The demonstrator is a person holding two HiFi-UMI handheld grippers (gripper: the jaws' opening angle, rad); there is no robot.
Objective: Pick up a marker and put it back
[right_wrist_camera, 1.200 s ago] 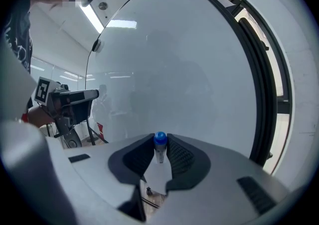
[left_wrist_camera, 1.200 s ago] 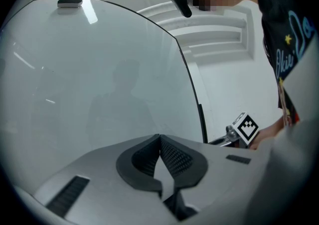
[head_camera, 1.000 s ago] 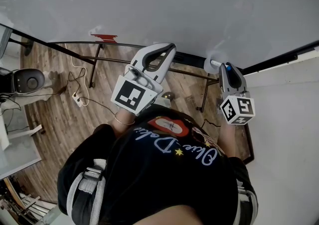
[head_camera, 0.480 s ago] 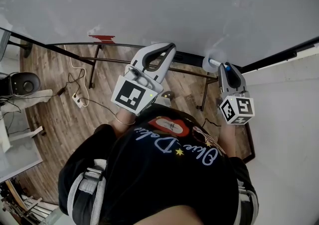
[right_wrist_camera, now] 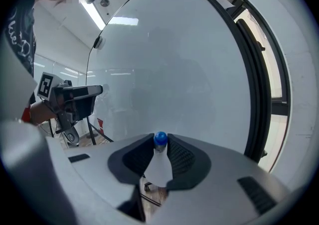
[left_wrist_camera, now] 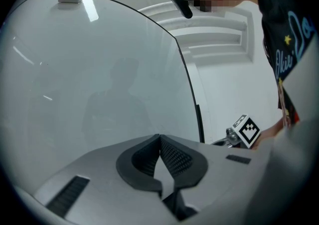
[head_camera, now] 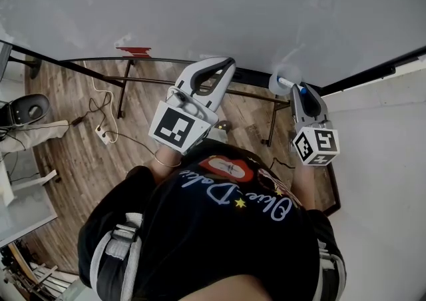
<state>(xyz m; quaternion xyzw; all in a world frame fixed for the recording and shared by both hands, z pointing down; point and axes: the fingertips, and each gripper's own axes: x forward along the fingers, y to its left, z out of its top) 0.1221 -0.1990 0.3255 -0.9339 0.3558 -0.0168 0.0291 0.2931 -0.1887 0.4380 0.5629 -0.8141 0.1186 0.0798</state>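
My right gripper (head_camera: 301,95) (right_wrist_camera: 160,142) is shut on a marker (right_wrist_camera: 159,163) with a white body and a blue end (right_wrist_camera: 160,139). The marker lies along the jaws and points at the whiteboard (head_camera: 200,6) (right_wrist_camera: 174,69), very close to its surface. In the head view the blue end (head_camera: 303,90) shows between the fingers at the board's lower edge. My left gripper (head_camera: 225,65) (left_wrist_camera: 159,139) is held up in front of the same board with its jaws shut and nothing between them. Its marker cube (head_camera: 176,127) faces the head camera.
The whiteboard stands on a black frame (head_camera: 133,81) over a wooden floor (head_camera: 80,153). A power strip with cables (head_camera: 104,134) lies on the floor, a chair (head_camera: 26,108) stands at the left. A white wall (head_camera: 379,160) runs along the right.
The right gripper has crept slightly up and left toward the board with the marker in it. The left gripper has stayed where it was.
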